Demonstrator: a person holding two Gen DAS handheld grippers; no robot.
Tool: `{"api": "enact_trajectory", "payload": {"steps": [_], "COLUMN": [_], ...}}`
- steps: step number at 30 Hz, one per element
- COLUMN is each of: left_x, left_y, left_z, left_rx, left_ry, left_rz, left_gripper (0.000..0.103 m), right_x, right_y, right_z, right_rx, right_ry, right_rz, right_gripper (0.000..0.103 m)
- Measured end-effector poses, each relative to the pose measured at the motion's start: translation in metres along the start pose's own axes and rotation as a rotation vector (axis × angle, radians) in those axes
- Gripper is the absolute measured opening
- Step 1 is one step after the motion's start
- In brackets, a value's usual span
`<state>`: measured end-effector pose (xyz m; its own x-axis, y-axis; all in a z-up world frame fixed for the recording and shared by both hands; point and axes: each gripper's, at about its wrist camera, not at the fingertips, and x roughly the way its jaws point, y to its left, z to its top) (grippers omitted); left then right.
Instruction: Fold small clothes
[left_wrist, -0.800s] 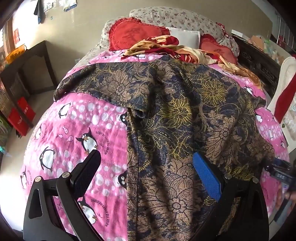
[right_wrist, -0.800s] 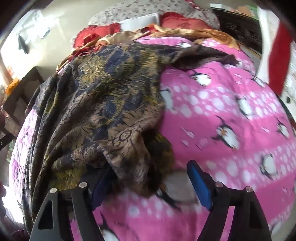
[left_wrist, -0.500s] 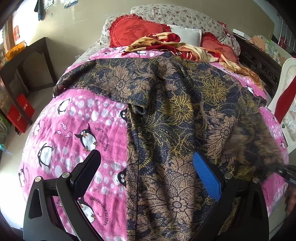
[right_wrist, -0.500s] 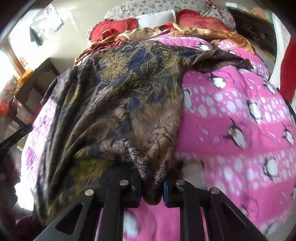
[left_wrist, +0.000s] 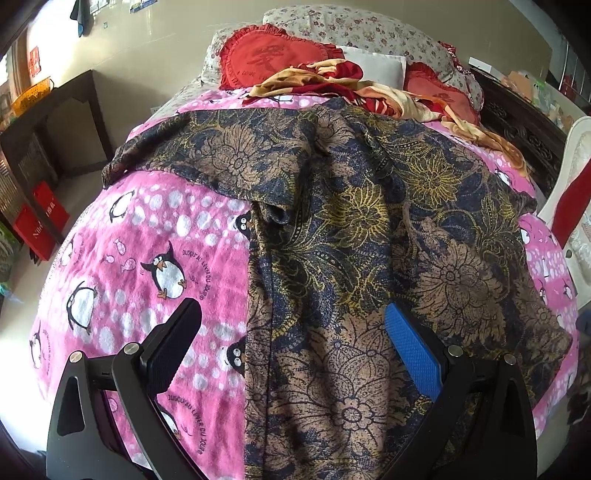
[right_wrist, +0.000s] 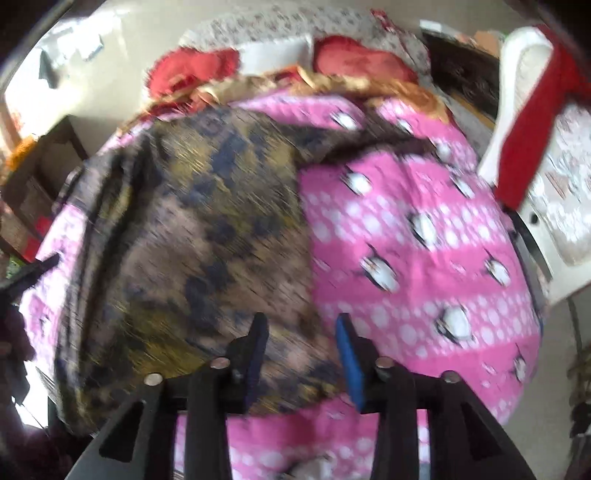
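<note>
A dark floral shirt (left_wrist: 351, 236) in navy, tan and yellow lies spread on a pink penguin blanket (left_wrist: 147, 236) on the bed. My left gripper (left_wrist: 291, 332) is open above the shirt's near left hem, empty. In the blurred right wrist view the shirt (right_wrist: 192, 229) covers the left half of the blanket (right_wrist: 424, 258). My right gripper (right_wrist: 301, 339) has its jaws partly apart over the shirt's near right edge, which has a fold laid inward. I cannot tell if any cloth is still between the fingers.
Red heart cushions (left_wrist: 273, 55), a floral pillow (left_wrist: 362, 33) and a crumpled red-and-gold cloth (left_wrist: 332, 81) lie at the head of the bed. A dark wooden desk (left_wrist: 48, 122) stands left. A white chair (left_wrist: 576, 177) with red cloth stands right.
My right gripper shut on the shirt's right edge, carried it inward over the shirt, then opened its jaws partway. The left gripper stayed open and nearly still.
</note>
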<state>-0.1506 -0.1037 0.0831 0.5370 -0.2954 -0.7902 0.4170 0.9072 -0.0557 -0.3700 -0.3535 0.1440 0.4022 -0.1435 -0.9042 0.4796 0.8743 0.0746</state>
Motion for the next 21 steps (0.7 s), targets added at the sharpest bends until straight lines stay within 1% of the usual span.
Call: {"api": "enact_trajectory", "payload": {"steps": [1, 2, 3, 6, 7, 9, 10, 12, 13, 15, 18, 21], "left_x": [0.000, -0.001, -0.001, -0.001, -0.001, -0.001, -0.001, -0.001, 0.001, 0.004, 0.007, 0.010], "left_y": [0.000, 0.001, 0.001, 0.001, 0.001, 0.002, 0.003, 0.003, 0.003, 0.003, 0.004, 0.004], "left_z": [0.001, 0.002, 0.002, 0.005, 0.006, 0.007, 0.008, 0.009, 0.010, 0.013, 0.015, 0.018], "left_rx": [0.002, 0.004, 0.008, 0.015, 0.015, 0.011, 0.009, 0.010, 0.011, 0.014, 0.005, -0.002], "left_ry": [-0.003, -0.006, -0.010, -0.012, -0.013, -0.016, -0.018, -0.020, -0.017, -0.004, -0.003, 0.001], "left_rz": [0.004, 0.008, 0.010, 0.019, 0.021, 0.020, 0.019, 0.018, 0.020, 0.021, 0.023, 0.012], "left_gripper": [0.100, 0.100, 0.100, 0.100, 0.100, 0.100, 0.100, 0.100, 0.100, 0.100, 0.100, 0.100], "right_x": [0.001, 0.003, 0.006, 0.011, 0.012, 0.013, 0.013, 0.013, 0.014, 0.018, 0.020, 0.029], "right_y": [0.005, 0.015, 0.022, 0.052, 0.055, 0.065, 0.075, 0.089, 0.097, 0.114, 0.126, 0.134], "right_z": [0.007, 0.012, 0.018, 0.027, 0.030, 0.035, 0.039, 0.043, 0.045, 0.046, 0.054, 0.062], "right_rx": [0.001, -0.010, 0.000, -0.024, -0.020, 0.007, 0.018, 0.012, -0.001, -0.039, -0.062, -0.054], "right_ry": [0.000, -0.008, 0.022, 0.003, 0.006, 0.019, 0.023, 0.027, 0.021, -0.008, -0.030, -0.040], "right_rz": [0.045, 0.072, 0.106, 0.143, 0.162, 0.227, 0.277, 0.325, 0.333, 0.313, 0.295, 0.279], "right_gripper": [0.047, 0.047, 0.047, 0.047, 0.048, 0.049, 0.049, 0.054, 0.056, 0.062, 0.066, 0.066]}}
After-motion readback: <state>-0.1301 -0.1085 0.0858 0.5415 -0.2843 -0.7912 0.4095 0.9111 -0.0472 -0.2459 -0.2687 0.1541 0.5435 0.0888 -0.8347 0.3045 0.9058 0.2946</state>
